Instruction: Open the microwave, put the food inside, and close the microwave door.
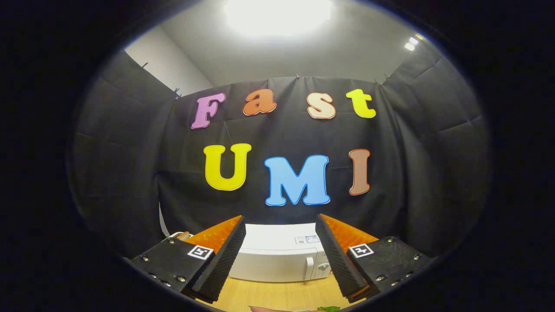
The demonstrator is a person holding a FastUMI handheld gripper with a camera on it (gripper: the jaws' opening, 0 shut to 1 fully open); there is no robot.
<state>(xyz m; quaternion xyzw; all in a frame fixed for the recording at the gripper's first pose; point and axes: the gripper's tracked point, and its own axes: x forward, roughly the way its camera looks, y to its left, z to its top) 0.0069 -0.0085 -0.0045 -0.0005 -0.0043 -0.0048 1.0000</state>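
The white microwave (277, 255) sits at the far edge of the wooden desk (269, 297) against the booth's black cloth wall, door closed, its handle (308, 267) and dial near its right side. The food (299, 309), barely visible, lies at the desk's near edge below the hand-held gripper (279, 260), whose fingers are spread wide and hold nothing. The handle looks slim, so a poorly aimed approach could slip off it or shove the oven backward.
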